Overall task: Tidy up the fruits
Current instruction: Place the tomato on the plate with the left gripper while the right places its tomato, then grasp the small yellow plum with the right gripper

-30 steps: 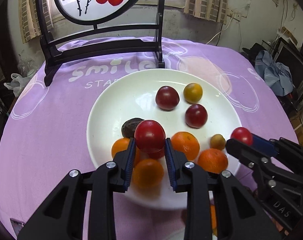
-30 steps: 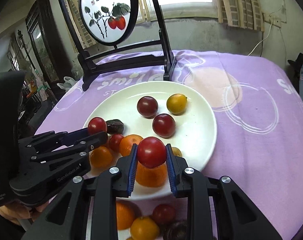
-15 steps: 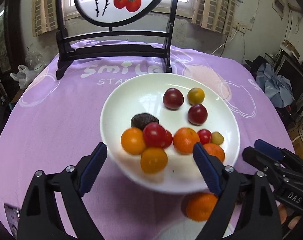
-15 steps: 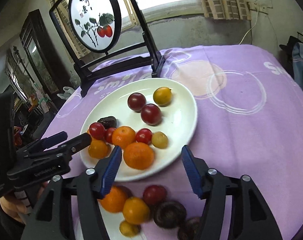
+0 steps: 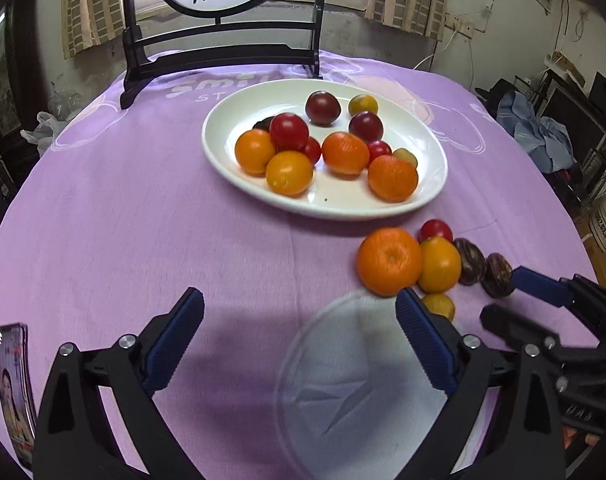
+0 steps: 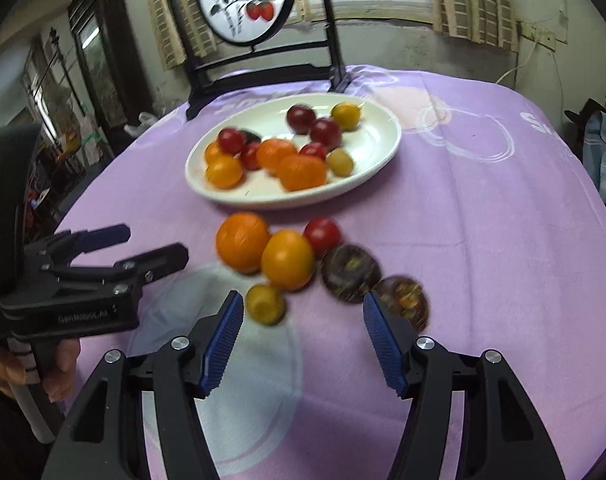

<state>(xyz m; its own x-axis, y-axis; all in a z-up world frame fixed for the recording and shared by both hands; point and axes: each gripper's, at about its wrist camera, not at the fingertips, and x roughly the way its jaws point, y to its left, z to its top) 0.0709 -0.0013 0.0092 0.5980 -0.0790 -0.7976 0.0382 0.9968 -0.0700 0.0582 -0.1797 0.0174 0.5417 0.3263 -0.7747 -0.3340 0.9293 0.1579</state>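
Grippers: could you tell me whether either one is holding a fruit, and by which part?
Nothing is held: the left gripper and right gripper are both open and empty.

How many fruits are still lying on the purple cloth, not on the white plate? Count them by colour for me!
orange fruits: 2
red tomato: 1
dark purple-brown fruits: 2
small yellow fruit: 1
Total: 6

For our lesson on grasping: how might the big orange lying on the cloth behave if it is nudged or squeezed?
The big orange looks round, so a nudge would probably roll it. It touches a yellow fruit, which may shift too. Its dimpled peel likely grips well and seems firm enough to squeeze gently.
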